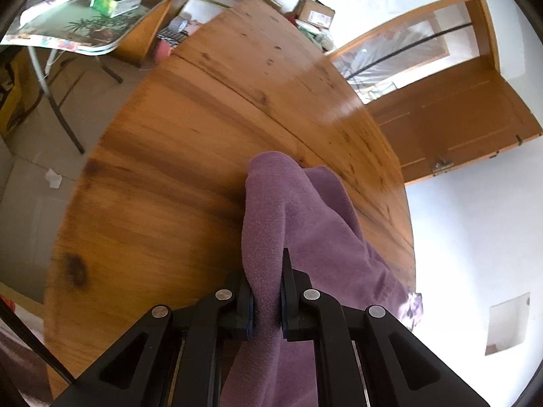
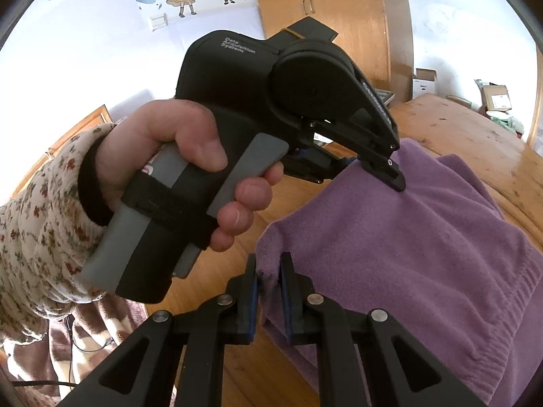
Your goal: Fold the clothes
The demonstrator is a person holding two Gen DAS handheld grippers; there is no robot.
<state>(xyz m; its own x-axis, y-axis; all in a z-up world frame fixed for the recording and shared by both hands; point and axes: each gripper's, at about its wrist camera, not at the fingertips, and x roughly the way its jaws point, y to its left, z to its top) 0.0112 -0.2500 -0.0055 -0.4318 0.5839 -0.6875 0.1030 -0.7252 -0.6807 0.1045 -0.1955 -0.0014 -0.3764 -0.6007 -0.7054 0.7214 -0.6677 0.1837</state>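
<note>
A purple fleece garment lies on the round wooden table, and one fold of it rises up into my left gripper, which is shut on it. In the right wrist view the same garment spreads over the table. My right gripper is shut on its near left corner. Further back, a hand in a floral sleeve holds the left gripper, which pinches the garment's far edge.
A folding table with boxes stands beyond the wooden table's left rim. Cardboard boxes sit by the far wall, and a wooden door stands open to the right. A wooden wardrobe stands behind.
</note>
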